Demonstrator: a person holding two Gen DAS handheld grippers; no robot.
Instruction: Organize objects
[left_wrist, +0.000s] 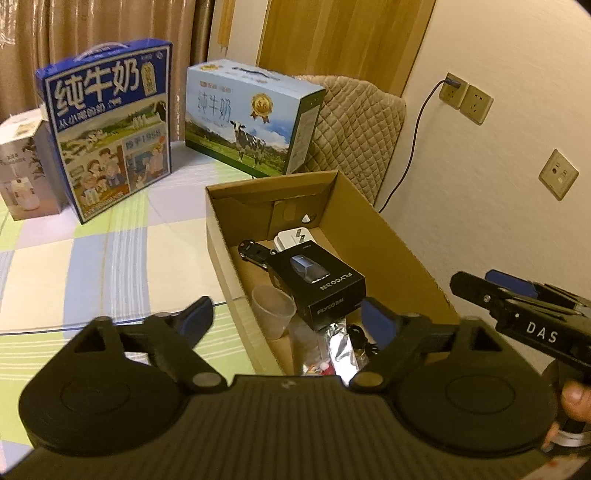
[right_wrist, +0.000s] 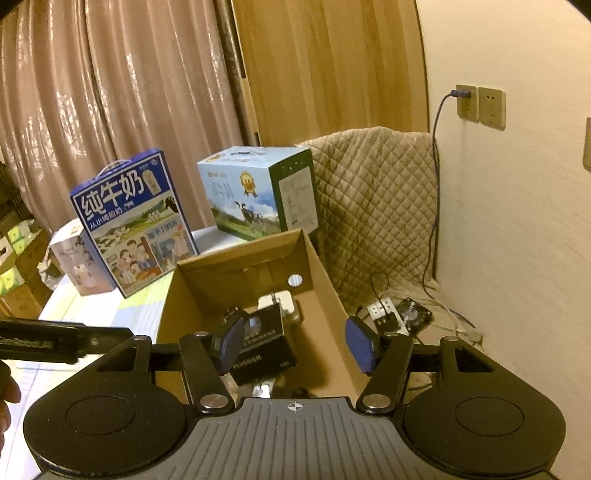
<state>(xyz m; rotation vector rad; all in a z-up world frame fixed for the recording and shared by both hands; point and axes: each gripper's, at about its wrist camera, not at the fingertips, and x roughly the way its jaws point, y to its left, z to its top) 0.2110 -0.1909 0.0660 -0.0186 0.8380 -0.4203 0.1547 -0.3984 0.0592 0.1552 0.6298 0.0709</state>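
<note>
An open cardboard box (left_wrist: 369, 229) (right_wrist: 325, 288) stands on a checked cloth (left_wrist: 110, 258). Inside lie a black FLYCO box (left_wrist: 317, 284) (right_wrist: 266, 354), a clear plastic cup (left_wrist: 273, 310) tipped on its side, a white charger (left_wrist: 293, 238) (right_wrist: 277, 299), a black toy car (left_wrist: 255, 253) and a foil packet (left_wrist: 341, 347). My left gripper (left_wrist: 286, 317) hovers open over the box's near end, above the cup, holding nothing. My right gripper (right_wrist: 295, 343) is open above the FLYCO box, its blue pads apart from it. From the left wrist view it shows at the right (left_wrist: 517, 306).
Two milk cartons (left_wrist: 110, 125) (left_wrist: 251, 118) and a white box (left_wrist: 22, 170) stand behind the cardboard box. A quilted cover (left_wrist: 362, 122) drapes at the back right. A wall with sockets (left_wrist: 465, 98) and a cable runs along the right; a power strip (right_wrist: 384, 310) lies below.
</note>
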